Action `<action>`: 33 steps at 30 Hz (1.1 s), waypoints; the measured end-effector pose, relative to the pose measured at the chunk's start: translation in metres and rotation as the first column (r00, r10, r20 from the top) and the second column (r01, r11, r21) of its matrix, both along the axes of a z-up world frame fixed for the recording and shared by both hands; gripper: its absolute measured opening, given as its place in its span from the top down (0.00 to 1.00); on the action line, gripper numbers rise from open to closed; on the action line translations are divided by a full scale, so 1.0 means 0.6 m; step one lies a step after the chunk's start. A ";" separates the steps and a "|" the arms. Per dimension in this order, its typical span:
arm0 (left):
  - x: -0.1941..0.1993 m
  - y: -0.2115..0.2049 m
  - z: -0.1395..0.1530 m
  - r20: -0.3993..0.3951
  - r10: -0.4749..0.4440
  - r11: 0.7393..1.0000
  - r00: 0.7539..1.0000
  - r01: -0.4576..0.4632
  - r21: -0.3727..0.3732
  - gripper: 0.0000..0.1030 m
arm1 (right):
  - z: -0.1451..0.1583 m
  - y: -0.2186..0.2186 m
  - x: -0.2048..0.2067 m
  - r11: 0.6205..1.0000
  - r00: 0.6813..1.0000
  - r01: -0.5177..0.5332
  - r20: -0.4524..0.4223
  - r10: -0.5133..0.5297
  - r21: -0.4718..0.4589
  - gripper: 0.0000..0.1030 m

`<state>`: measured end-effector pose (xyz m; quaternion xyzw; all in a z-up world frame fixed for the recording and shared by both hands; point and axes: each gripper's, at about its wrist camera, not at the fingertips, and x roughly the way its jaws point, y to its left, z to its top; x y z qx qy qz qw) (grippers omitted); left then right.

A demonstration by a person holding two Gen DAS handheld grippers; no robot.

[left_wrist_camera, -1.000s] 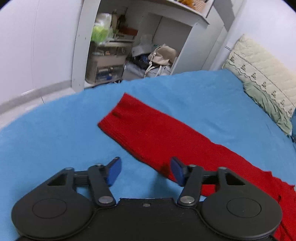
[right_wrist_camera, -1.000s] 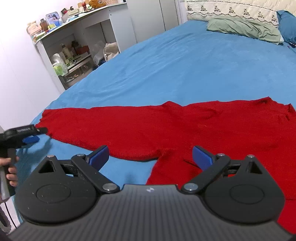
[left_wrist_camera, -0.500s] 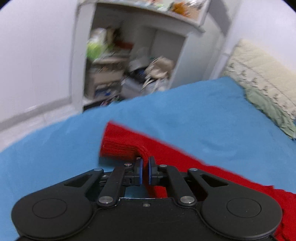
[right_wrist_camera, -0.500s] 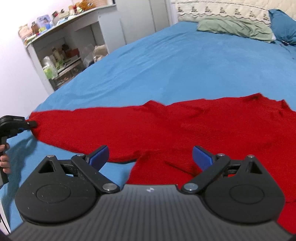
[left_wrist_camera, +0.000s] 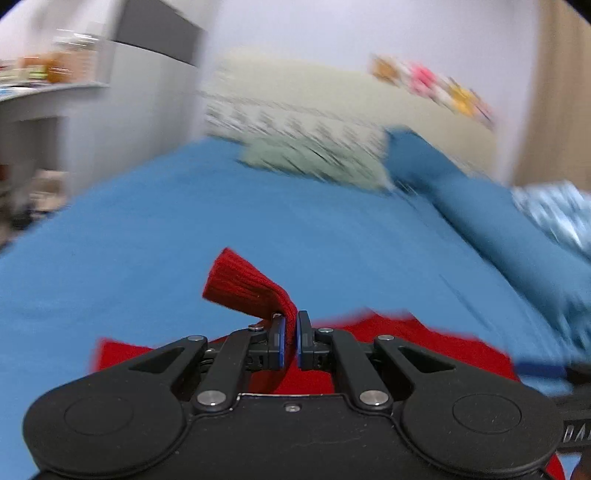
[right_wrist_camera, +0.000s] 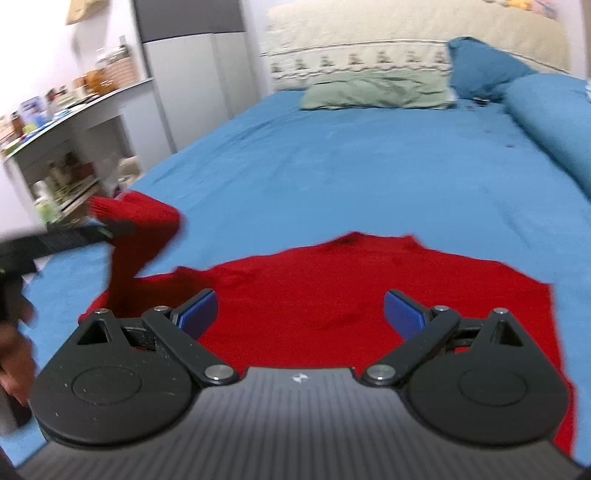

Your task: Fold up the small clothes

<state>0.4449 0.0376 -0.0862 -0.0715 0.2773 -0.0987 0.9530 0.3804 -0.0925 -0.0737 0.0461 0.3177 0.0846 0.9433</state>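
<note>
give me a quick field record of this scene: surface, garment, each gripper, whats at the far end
surface: blue bedspread
garment: red knit sweater, body flat on the bed, one sleeve lifted
sleeve cuff: pinched and raised off the bed
left gripper: shut on the sleeve cuff
right gripper: open, empty, above the sweater body
far end: green pillow, blue pillow

sweater [right_wrist_camera: 332,291] flat on bed [right_wrist_camera: 351,177], near edge | sleeve [right_wrist_camera: 147,221] raised off bed, left of sweater body, in left tool [left_wrist_camera: 290,341] | right tool [right_wrist_camera: 300,314] over sweater body | pillows [right_wrist_camera: 380,90] beyond sweater, at headboard [right_wrist_camera: 369,33] | shelf unit [right_wrist_camera: 74,122] left of bed | folded blanket [right_wrist_camera: 550,125] right of sweater, far side
</note>
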 end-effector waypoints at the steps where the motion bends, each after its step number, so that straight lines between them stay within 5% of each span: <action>1: 0.004 -0.034 -0.019 -0.021 -0.033 0.999 0.999 0.033 0.012 0.95 | -0.002 -0.017 -0.003 1.000 1.000 0.016 -0.006 -0.016 -0.003 0.00; 8: 0.002 -0.170 -0.160 -0.188 -0.143 0.976 0.972 0.170 0.138 0.95 | -0.043 -0.109 -0.020 0.996 0.993 0.092 -0.078 -0.092 -0.008 0.00; 15: -0.005 -0.167 -0.156 -0.168 -0.151 0.973 0.974 0.176 0.151 0.85 | -0.064 -0.139 -0.024 0.994 0.990 0.109 -0.095 -0.108 0.011 0.00; 17: -0.022 -0.156 -0.139 -0.133 -0.154 0.972 0.979 0.174 0.155 0.42 | -0.058 -0.141 -0.025 0.993 0.990 0.114 -0.086 -0.111 0.025 0.00; 19: -0.041 -0.132 -0.112 -0.085 -0.143 0.974 0.986 0.155 0.165 0.20 | -0.053 -0.141 -0.026 0.993 0.991 0.113 -0.080 -0.110 0.038 0.00; 21: -0.067 -0.093 -0.086 -0.031 -0.117 0.981 0.993 0.120 0.150 0.10 | -0.051 -0.136 -0.024 0.994 0.992 0.101 -0.083 -0.097 0.050 0.00; 27: -0.112 0.042 -0.090 0.044 0.120 0.972 0.992 -0.126 0.196 0.07 | -0.091 -0.088 -0.011 0.997 0.991 0.043 -0.131 -0.034 0.070 0.00; 33: -0.093 0.110 -0.123 0.001 0.222 0.952 0.975 -0.217 0.216 0.07 | -0.145 -0.027 0.000 0.999 0.988 0.046 -0.150 -0.045 0.005 0.10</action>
